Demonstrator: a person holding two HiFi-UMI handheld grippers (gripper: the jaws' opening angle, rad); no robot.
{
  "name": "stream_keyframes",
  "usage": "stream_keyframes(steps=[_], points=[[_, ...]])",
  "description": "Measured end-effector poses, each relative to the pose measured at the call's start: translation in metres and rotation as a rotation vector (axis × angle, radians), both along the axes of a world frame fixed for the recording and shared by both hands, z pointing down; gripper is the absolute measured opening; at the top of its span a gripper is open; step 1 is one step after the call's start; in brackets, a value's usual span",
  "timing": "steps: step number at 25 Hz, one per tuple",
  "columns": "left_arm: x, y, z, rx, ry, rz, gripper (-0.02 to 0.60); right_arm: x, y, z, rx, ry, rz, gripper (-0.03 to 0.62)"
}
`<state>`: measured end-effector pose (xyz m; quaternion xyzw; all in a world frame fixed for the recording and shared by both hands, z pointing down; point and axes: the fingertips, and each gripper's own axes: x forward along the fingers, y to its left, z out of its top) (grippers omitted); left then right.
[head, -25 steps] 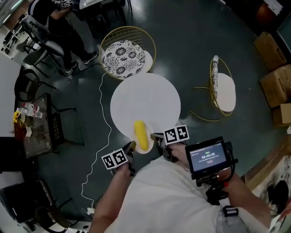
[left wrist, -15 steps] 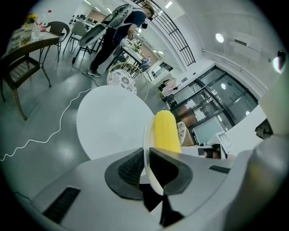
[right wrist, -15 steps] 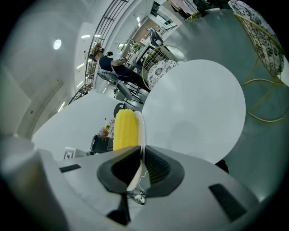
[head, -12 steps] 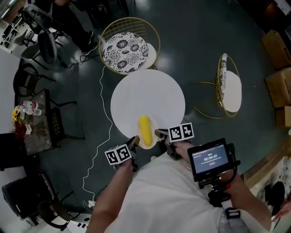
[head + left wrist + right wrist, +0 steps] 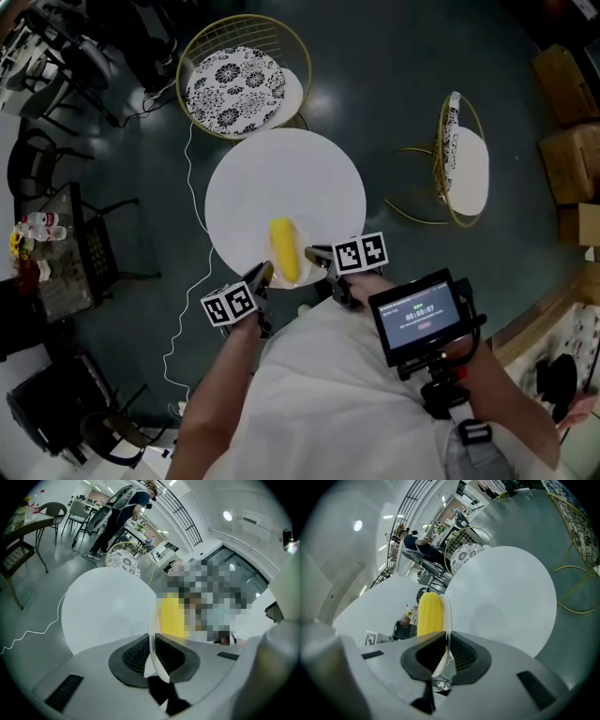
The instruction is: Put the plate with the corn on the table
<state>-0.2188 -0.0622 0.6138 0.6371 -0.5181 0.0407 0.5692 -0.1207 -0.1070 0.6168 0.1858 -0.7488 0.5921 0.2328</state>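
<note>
A small white plate point(image 5: 302, 279) carrying a yellow corn cob point(image 5: 284, 248) hangs over the near edge of the round white table point(image 5: 281, 192). My left gripper point(image 5: 262, 278) is shut on the plate's left rim, and my right gripper point(image 5: 315, 256) is shut on its right rim. In the left gripper view the thin plate rim point(image 5: 152, 634) runs between the dark pads point(image 5: 136, 656), with the corn point(image 5: 172, 616) beyond. The right gripper view shows the rim point(image 5: 446, 620) clamped the same way, the corn point(image 5: 430, 613) resting on it and the table top point(image 5: 501, 599) below.
A gold wire chair with a patterned cushion point(image 5: 234, 89) stands at the table's far side, another gold chair point(image 5: 461, 169) to the right. A white cable point(image 5: 192, 272) trails on the dark floor at left. Cardboard boxes point(image 5: 567, 150) sit far right, a dark side table point(image 5: 56, 253) far left.
The plate with the corn has moved forward, further over the table's near edge, both grippers still holding its rims. The head view has shifted slightly.
</note>
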Motion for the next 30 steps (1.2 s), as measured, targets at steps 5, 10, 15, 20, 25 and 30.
stream_keyframes(steps=[5, 10, 15, 20, 25, 30], points=[[0.004, -0.018, 0.008, 0.005, 0.0, -0.001, 0.038, 0.004, -0.019, 0.006, 0.02, 0.0, -0.011, 0.035], [0.011, -0.025, 0.01, 0.01, -0.011, 0.004, 0.038, 0.011, -0.026, 0.01, 0.025, -0.003, -0.006, 0.035], [0.014, -0.032, 0.012, 0.009, -0.008, -0.003, 0.038, 0.014, -0.033, 0.012, 0.017, -0.005, 0.005, 0.035], [0.02, -0.035, 0.014, 0.006, -0.012, 0.002, 0.038, 0.02, -0.036, 0.014, 0.014, -0.009, 0.004, 0.035], [0.028, -0.045, 0.024, -0.009, -0.018, 0.007, 0.038, 0.027, -0.045, 0.025, 0.002, -0.002, -0.001, 0.035], [0.037, -0.056, 0.033, -0.023, -0.023, 0.02, 0.038, 0.036, -0.054, 0.034, -0.001, 0.002, -0.006, 0.035]])
